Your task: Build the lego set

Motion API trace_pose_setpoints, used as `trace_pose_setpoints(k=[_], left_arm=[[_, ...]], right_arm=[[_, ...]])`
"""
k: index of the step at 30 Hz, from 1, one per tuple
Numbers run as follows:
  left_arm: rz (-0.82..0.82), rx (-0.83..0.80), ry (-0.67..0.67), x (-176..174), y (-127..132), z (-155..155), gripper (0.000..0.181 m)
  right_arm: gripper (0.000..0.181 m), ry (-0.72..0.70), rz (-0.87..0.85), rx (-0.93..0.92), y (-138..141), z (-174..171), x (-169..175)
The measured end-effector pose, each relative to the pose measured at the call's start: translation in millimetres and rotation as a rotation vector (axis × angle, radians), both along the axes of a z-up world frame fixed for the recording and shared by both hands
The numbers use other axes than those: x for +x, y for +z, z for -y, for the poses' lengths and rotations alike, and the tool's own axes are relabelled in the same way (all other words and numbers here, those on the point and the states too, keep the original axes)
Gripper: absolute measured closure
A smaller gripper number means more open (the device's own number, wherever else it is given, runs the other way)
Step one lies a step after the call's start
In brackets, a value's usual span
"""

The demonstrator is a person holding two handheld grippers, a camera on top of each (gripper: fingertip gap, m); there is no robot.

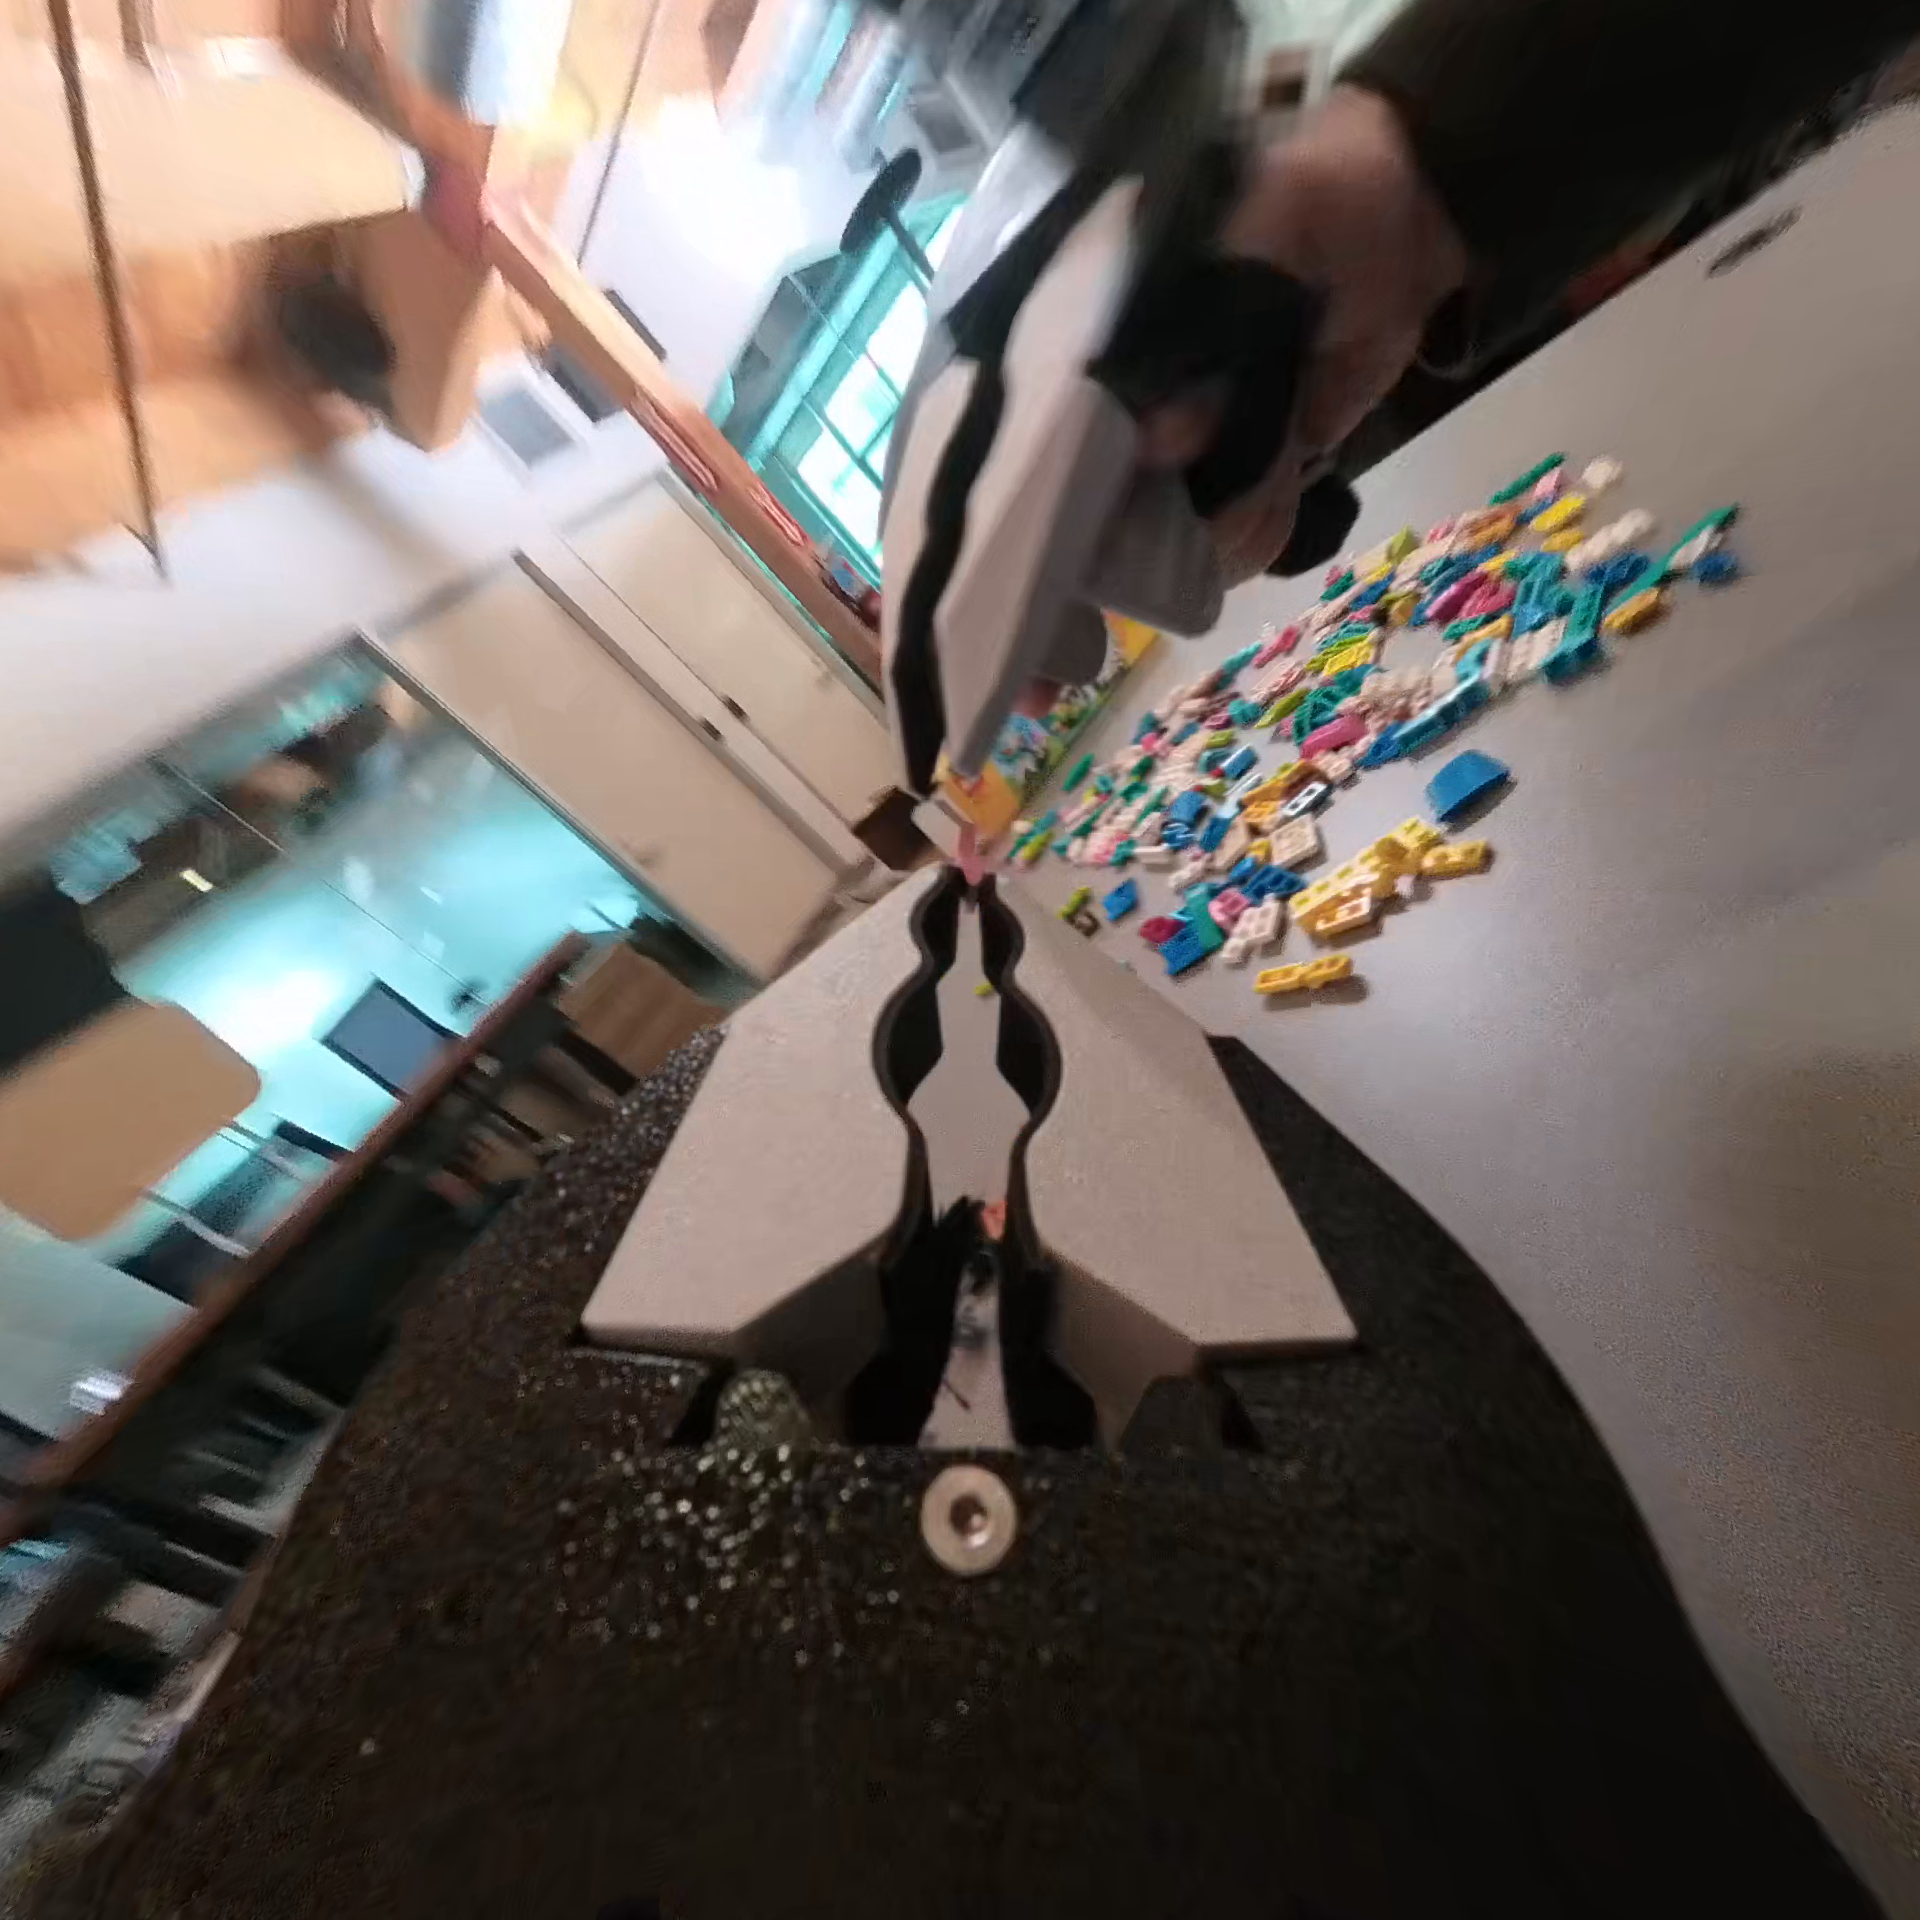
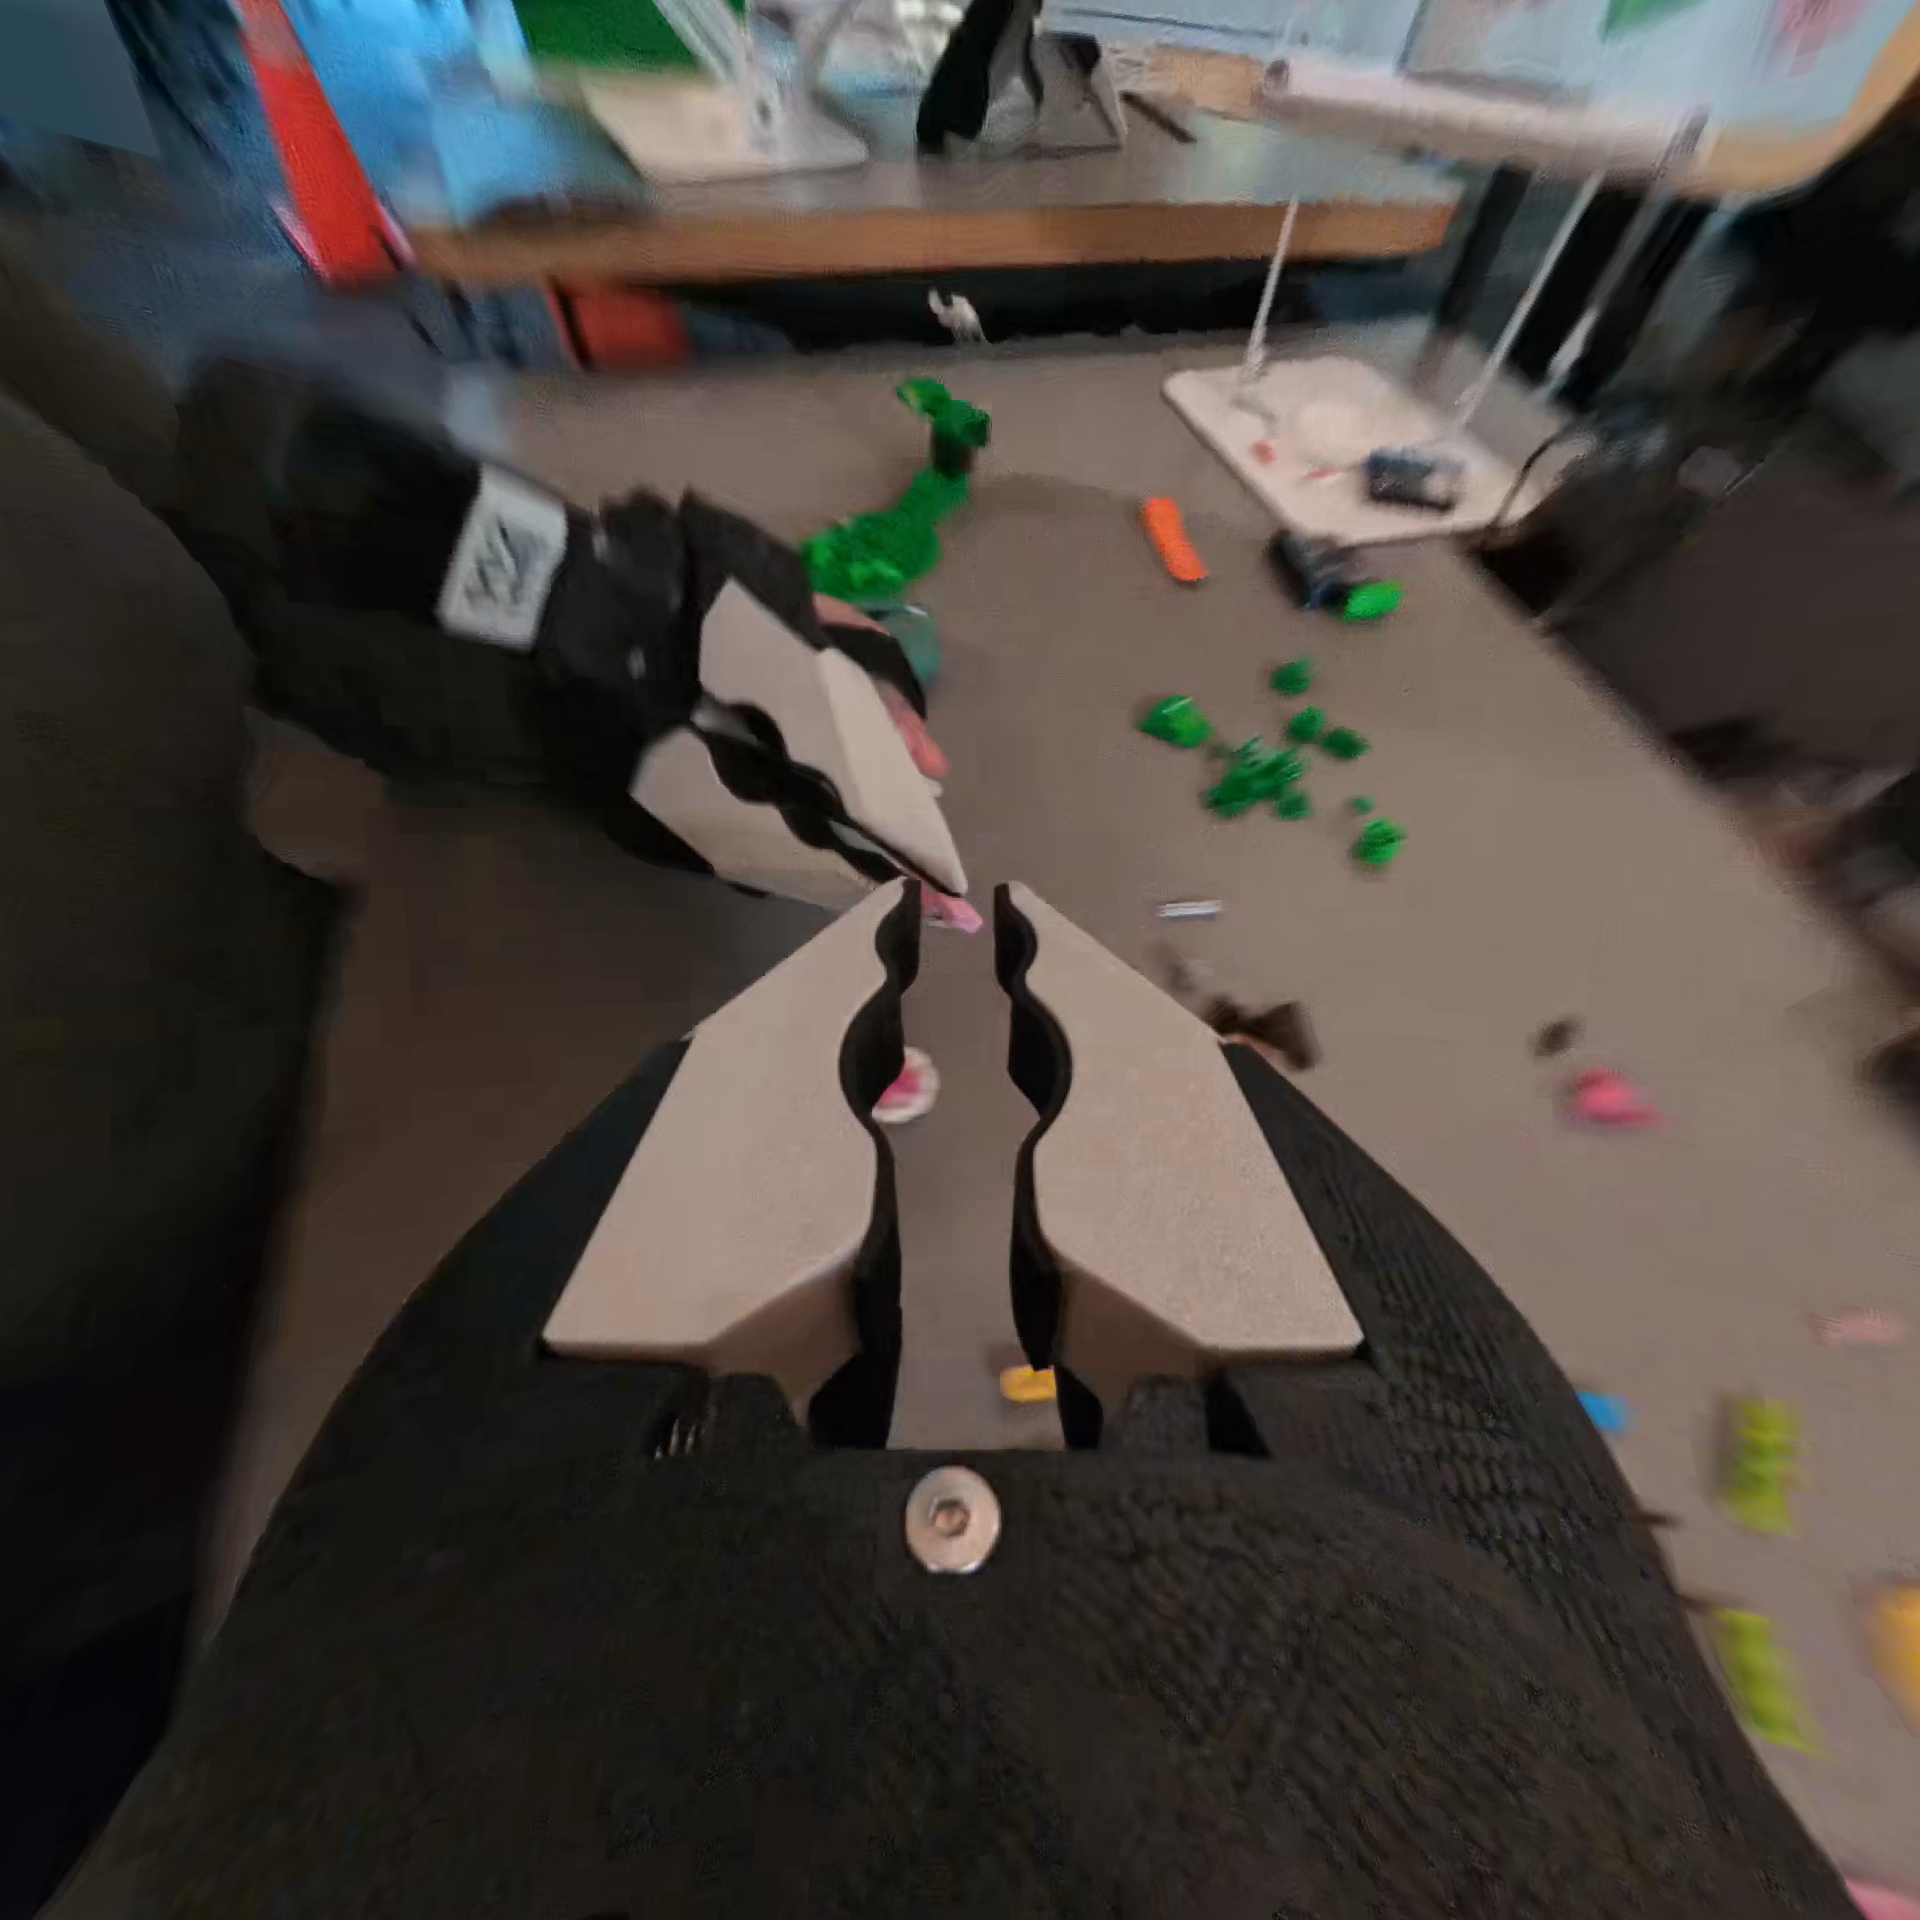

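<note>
Between wavy-edged tips, small pink brick (image 1: 972,864), left gripper (image 1: 966,896) pinching (right gripper (image 2: 956,902) spread).

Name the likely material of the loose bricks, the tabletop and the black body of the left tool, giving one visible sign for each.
Loose bricks: likely hard moulded plastic, judging by the saturated colours and crisp studded shapes.
Tabletop: a smooth matt grey surface, possibly laminate; the look leaves it open.
Black body of the left tool: a grainy, speckled surface with glinting flecks, perhaps printed plastic, held by a shiny metal screw.
</note>
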State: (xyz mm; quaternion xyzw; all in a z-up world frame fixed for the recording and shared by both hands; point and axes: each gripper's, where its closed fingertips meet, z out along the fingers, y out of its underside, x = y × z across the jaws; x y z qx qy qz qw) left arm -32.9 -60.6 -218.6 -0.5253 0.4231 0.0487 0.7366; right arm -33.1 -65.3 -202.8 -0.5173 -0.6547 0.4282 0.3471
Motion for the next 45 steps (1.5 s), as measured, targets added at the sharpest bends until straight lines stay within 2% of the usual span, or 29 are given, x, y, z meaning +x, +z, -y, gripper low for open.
trace_pose_setpoints(k=[2, 5, 10, 15, 17, 24, 26, 29, 31, 33, 35, 42, 45], left_arm=[[-0.073, 0.101, 0.006, 3.1, 3.4, 6.2, 0.181], [-0.162, 0.208, 0.021, 7.1, 5.4, 12.4, 0.181], [-0.207, 0.264, 0.018, 10.3, 6.5, 16.5, 0.181], [-0.230, 0.271, 0.002, 12.4, 3.0, 18.1, 0.181], [-0.230, 0.275, -0.001, 13.3, 3.2, 18.9, 0.181], [-0.223, 0.271, -0.022, 15.3, -0.6, 20.6, 0.181], [-0.190, 0.240, -0.033, 14.9, -4.3, 17.2, 0.181], [-0.119, 0.055, 0.014, 2.3, -22.1, -4.7, 0.177], [-0.007, 0.025, 0.118, -20.5, -15.1, -19.5, 0.181], [0.076, 0.007, 0.157, -37.7, -8.1, -24.4, 0.181], [0.124, 0.019, 0.195, -52.2, -2.4, -26.6, 0.181], [0.202, -0.018, 0.217, -63.4, -2.3, -30.3, 0.176], [0.211, -0.022, 0.215, -62.9, -2.0, -30.2, 0.175]], right_arm=[[0.168, 0.018, 0.064, -0.159, -5.1, 2.2, 3.2], [0.171, 0.071, 0.129, -0.196, -13.0, 11.9, 6.2], [0.171, 0.108, 0.145, -0.271, -11.0, 18.7, 8.1], [0.166, 0.099, 0.139, -0.243, -10.6, 16.9, 5.0], [0.173, 0.118, 0.156, -0.238, -12.0, 19.5, 6.2], [0.174, 0.136, 0.169, -0.210, -17.2, 21.5, 6.1], [0.174, 0.108, 0.160, -0.181, -22.1, 16.0, 5.1], [0.175, -0.024, 0.177, -0.125, -46.4, -12.1, 5.9], [0.174, -0.102, 0.259, -0.049, -79.1, -28.4, 11.0], [0.174, -0.109, 0.312, -0.015, -104.4, -23.4, 10.2], [0.174, -0.107, 0.324, 0.038, -118.4, -16.2, 4.9], [0.174, -0.113, 0.340, 0.152, -134.8, -10.7, -1.8], [0.159, -0.099, 0.331, 0.117, -131.6, -4.9, 0.8]])
